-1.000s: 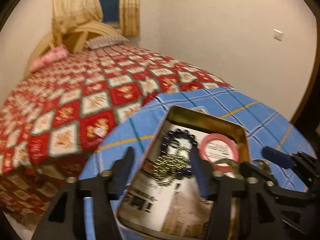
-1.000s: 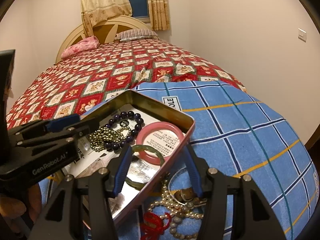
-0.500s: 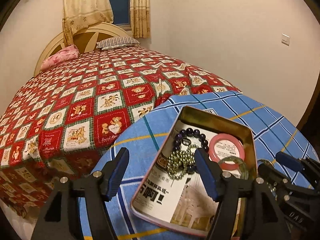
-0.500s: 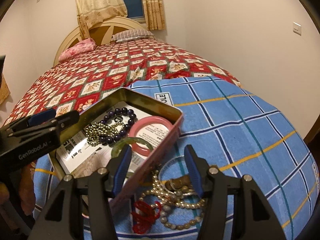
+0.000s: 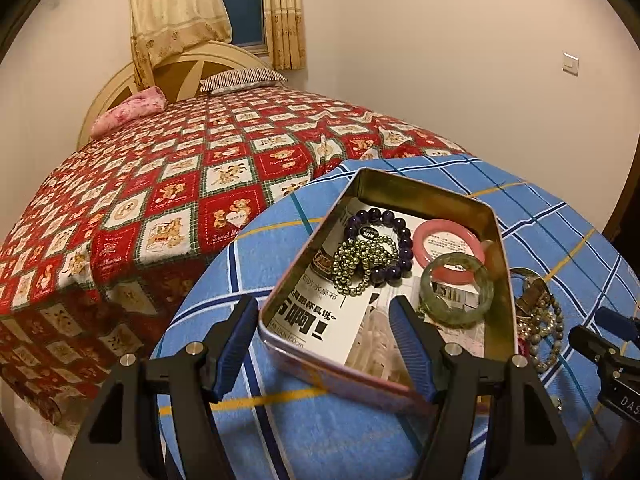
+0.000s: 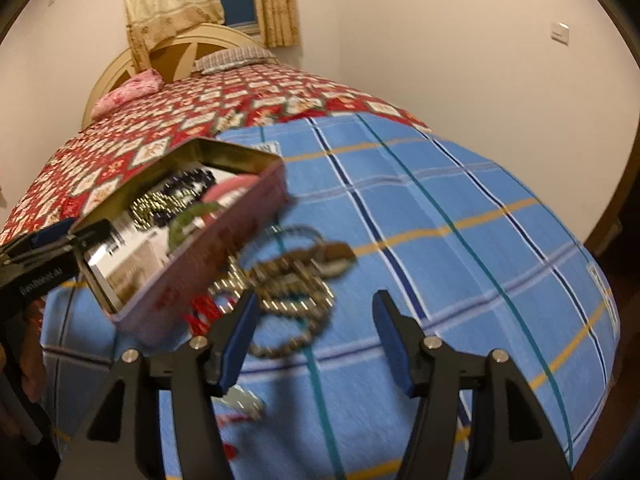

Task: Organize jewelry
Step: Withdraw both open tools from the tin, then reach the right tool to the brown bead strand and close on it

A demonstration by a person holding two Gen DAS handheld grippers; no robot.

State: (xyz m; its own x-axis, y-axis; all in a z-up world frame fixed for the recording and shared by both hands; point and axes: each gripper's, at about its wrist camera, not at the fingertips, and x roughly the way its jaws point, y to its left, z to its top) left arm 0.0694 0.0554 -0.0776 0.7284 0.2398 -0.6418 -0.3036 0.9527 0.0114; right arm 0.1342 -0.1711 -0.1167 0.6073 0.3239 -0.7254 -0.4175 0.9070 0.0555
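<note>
- Tin (image 5: 424,196) sits on the blue checked desk cloth (image 5: 280,432), lid off, printed paper lining (image 5: 320,320) on its floor.
- In the tin: purple bead bracelet (image 5: 400,240), gold bead chain (image 5: 356,264) bunched over it, pink bangle (image 5: 446,250) at the far right, green bangle (image 5: 456,294) leaning on the pink one.
- Loose pile (image 6: 288,280) lies on the cloth just beside the tin's right wall: pearl-type strands, a metal clasp piece, something red (image 6: 202,312) at the tin's near corner. My right view is motion-blurred, so I can't separate the pieces.
- My left gripper (image 5: 324,344): jaws spread wide, nothing clamped. They straddle the tin's near-left corner, right pad over the inside, left pad outside above the cloth. Contact with the tin: can't tell.
- My right gripper (image 6: 312,340): jaws opening, nothing pinched. The near loop of the bead pile lies between the pads, lower down on the cloth.
- Each gripper shows at the edge of the other's view; a bit of hand (image 6: 28,376) visible under the left one.
- Beyond the desk: bed with red bear-print quilt (image 5: 160,208), pillows, curtained window.
</note>
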